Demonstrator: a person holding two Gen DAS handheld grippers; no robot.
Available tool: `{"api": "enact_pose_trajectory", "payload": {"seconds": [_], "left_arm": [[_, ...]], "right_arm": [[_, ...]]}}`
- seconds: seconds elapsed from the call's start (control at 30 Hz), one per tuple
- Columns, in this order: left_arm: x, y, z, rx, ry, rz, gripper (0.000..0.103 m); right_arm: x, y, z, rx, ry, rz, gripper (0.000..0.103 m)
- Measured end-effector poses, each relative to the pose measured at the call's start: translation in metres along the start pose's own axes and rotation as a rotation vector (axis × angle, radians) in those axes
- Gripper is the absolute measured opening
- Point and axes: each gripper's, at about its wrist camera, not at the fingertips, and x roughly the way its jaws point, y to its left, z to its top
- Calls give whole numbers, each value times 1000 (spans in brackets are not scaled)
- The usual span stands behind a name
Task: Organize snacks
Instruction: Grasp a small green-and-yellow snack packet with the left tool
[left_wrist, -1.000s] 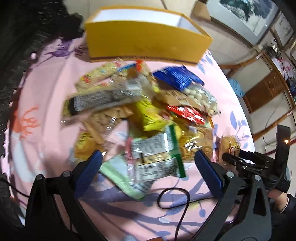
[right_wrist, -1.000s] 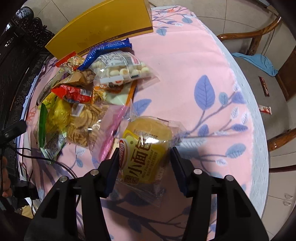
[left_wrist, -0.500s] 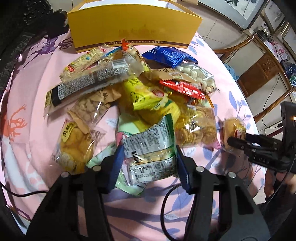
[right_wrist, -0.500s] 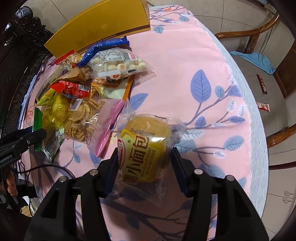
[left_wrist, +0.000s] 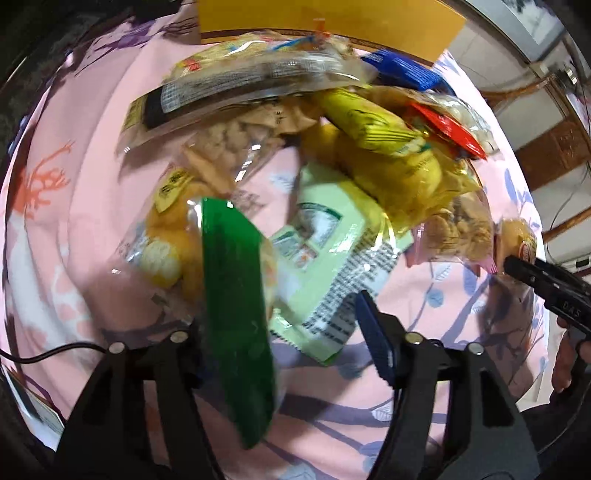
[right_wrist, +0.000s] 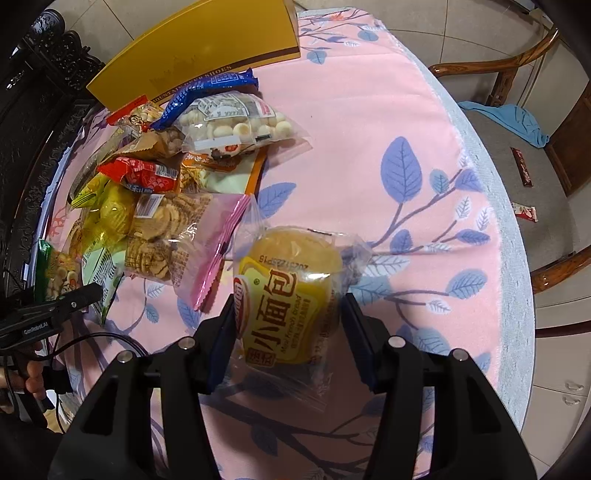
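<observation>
grippers – two: right gripper (right_wrist: 288, 325) clamps one bread packet (right_wrist: 286, 295).

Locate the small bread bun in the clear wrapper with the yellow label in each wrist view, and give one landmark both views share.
Left wrist view: the small bread bun in the clear wrapper with the yellow label sits at the far right edge, by the tip of the right gripper.
Right wrist view: the bun is low in the centre, between that gripper's fingers.
Shared landmark: the yellow cardboard box at the table's far side, top of both pictures.
</observation>
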Motion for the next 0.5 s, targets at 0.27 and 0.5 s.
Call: {"api": "enact_pose_trajectory", "payload": {"seconds": [0.27, 0.5], "left_arm": [[-18, 31, -19, -49, -30, -65, 28], [-42, 41, -21, -86, -83, -75, 20]], "right_arm": [[0, 1, -1, 5, 0, -6, 56], [1, 3, -1, -3, 2, -12, 56]]}}
